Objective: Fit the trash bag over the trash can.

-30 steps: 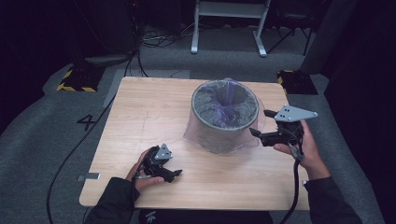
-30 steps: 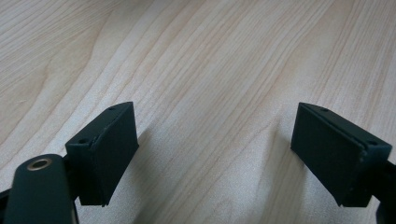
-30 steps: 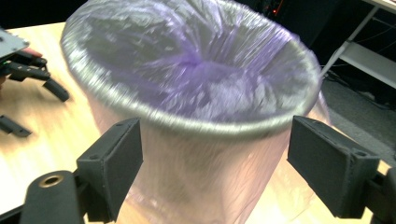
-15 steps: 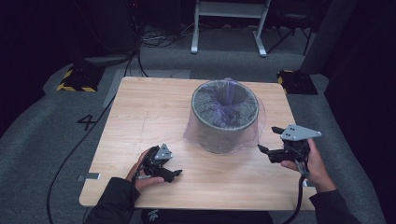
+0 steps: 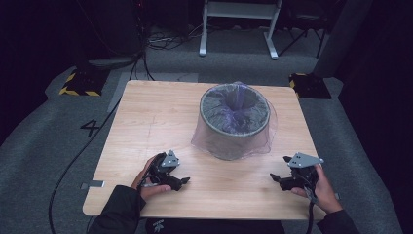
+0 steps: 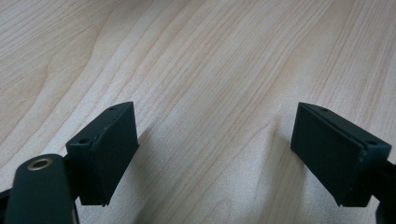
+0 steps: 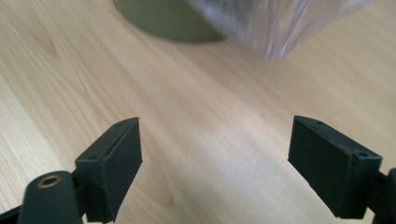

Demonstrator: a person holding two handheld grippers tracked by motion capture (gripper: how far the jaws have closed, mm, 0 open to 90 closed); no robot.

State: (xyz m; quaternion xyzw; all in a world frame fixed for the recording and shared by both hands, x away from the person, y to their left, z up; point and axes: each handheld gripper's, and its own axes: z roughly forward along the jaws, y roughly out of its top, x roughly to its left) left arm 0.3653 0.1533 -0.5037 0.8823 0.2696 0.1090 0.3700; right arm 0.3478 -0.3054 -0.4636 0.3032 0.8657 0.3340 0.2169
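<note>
A grey round bin point(image 5: 234, 124) lined with a thin purple-tinted plastic bag point(image 5: 265, 139) stands on the wooden table point(image 5: 160, 117), right of centre. My left gripper point(image 5: 182, 181) rests low on the table near the front edge, left of the bin, open, with bare wood between its pads point(image 6: 109, 149). My right gripper point(image 5: 275, 178) sits near the front right, below and right of the bin, also open with nothing between its pads point(image 7: 327, 158). In the right gripper view the bin's base point(image 7: 173, 23) and the bag's hanging edge point(image 7: 275, 28) lie ahead.
The table's front edge point(image 5: 195, 214) runs just behind both hands. Grey carpet surrounds the table, with a cable point(image 5: 83, 151) along the left. A white stand point(image 5: 238, 24) and yellow-black marked blocks point(image 5: 78, 83) lie beyond the far edge.
My right gripper has come down and back from beside the bin's rim to the table near the front right. The left gripper has stayed in place.
</note>
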